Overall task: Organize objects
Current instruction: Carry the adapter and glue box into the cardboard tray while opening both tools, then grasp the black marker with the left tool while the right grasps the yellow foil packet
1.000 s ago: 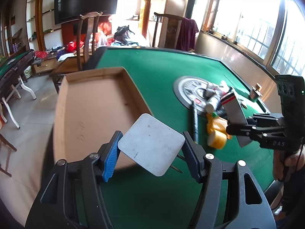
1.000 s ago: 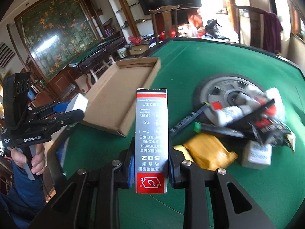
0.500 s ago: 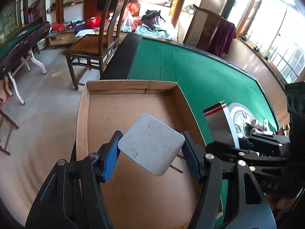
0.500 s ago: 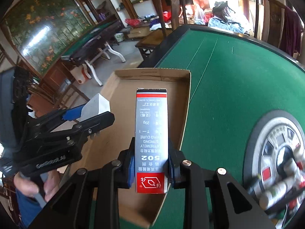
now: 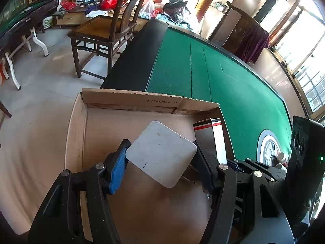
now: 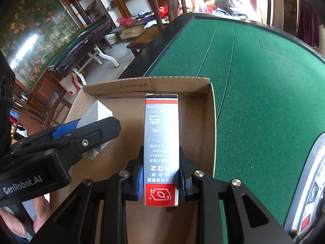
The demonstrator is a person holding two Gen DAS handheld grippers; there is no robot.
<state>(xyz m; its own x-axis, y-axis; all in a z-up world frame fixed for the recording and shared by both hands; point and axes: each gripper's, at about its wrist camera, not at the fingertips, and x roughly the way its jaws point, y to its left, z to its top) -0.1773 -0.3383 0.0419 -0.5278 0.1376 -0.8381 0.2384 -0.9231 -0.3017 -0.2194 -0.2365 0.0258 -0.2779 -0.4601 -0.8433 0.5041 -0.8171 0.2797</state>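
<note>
My left gripper (image 5: 160, 158) is shut on a white plug adapter (image 5: 160, 152) with metal prongs and holds it above the floor of the shallow cardboard box (image 5: 130, 101). My right gripper (image 6: 160, 170) is shut on a grey and red 502 glue box (image 6: 161, 140) and holds it over the same cardboard box (image 6: 210, 130), near its right wall. The glue box (image 5: 211, 136) and right gripper also show at the right of the left wrist view. The left gripper (image 6: 81, 130) with the adapter (image 6: 97, 113) shows at the left of the right wrist view.
The cardboard box sits at the edge of a green felt table (image 5: 203, 69) with a black rim. A round dial-like plate (image 5: 268, 148) with small bottles lies to the right. A wooden chair (image 5: 105, 32) stands beyond the table edge.
Both grippers have moved from the pile on the table to over the cardboard box, each still holding its object. They now sit lower and closer to the box's far wall.
</note>
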